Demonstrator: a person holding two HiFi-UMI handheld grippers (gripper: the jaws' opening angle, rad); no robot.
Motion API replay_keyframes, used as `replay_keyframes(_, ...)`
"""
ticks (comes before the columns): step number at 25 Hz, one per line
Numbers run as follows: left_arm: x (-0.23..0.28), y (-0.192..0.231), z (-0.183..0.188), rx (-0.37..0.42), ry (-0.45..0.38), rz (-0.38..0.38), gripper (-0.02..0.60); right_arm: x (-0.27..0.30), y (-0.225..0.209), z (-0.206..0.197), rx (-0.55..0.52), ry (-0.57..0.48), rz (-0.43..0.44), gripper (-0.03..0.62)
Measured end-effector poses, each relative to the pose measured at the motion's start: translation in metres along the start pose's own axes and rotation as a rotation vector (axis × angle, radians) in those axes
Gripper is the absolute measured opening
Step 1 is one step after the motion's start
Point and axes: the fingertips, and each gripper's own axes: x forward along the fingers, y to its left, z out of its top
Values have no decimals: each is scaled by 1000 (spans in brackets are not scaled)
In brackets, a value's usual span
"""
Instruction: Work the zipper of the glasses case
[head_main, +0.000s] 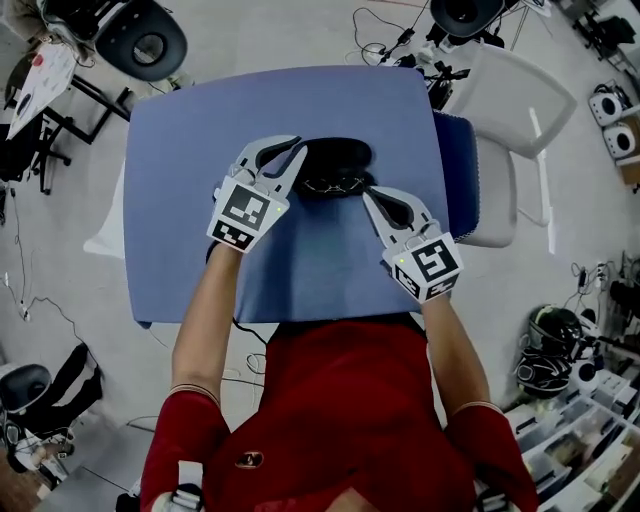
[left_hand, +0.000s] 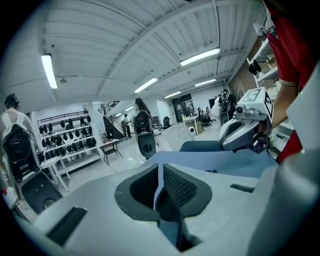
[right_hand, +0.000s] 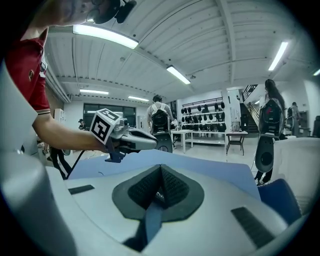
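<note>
The black glasses case (head_main: 338, 156) lies at the middle of the blue table (head_main: 200, 130), its lid open and glasses (head_main: 335, 184) showing inside. My left gripper (head_main: 300, 160) is shut, its tips at the case's left end; its own view shows the pads (left_hand: 172, 187) closed with only a pale sliver between, and the case is hidden below them. My right gripper (head_main: 368, 192) is at the case's right front edge. Its pads (right_hand: 170, 187) are shut on a small metal zipper pull (right_hand: 159, 196).
A white chair (head_main: 510, 110) with a dark blue cushion (head_main: 460, 175) stands close against the table's right edge. A black office chair (head_main: 140, 40) and cables lie on the floor beyond the far left corner. Boxes and helmets (head_main: 550, 340) crowd the floor at right.
</note>
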Motion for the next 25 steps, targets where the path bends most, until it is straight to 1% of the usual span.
replay_keyframes(1,8,-3,-3,15,27,-22,18,-1,-1,1,2,1,5,-3)
replay_keyframes(3,22,-5,-12,41,81,-66,55,0,-3,2,5,3,15,-3)
replay_keyframes(6,43,-4,-30,74,151,-131,86,7,-3,-2,-7,23,28,-3)
replay_keyframes(9,61,-8,-47,116,211,-193,98,8,-3,-11,-20,49,39,-3)
replay_keyframes(13,82,-10,-61,159,283,-243,103,8,-6,-20,-18,67,45,-3)
replay_keyframes(18,96,-10,-76,193,347,-286,103,6,-9,-24,-16,73,38,-3)
replay_keyframes(23,102,-15,-81,193,382,-343,103,3,-13,-27,-12,69,34,-3)
replay_keyframes(25,102,-17,-81,197,392,-353,101,2,-13,-27,-7,67,33,-3)
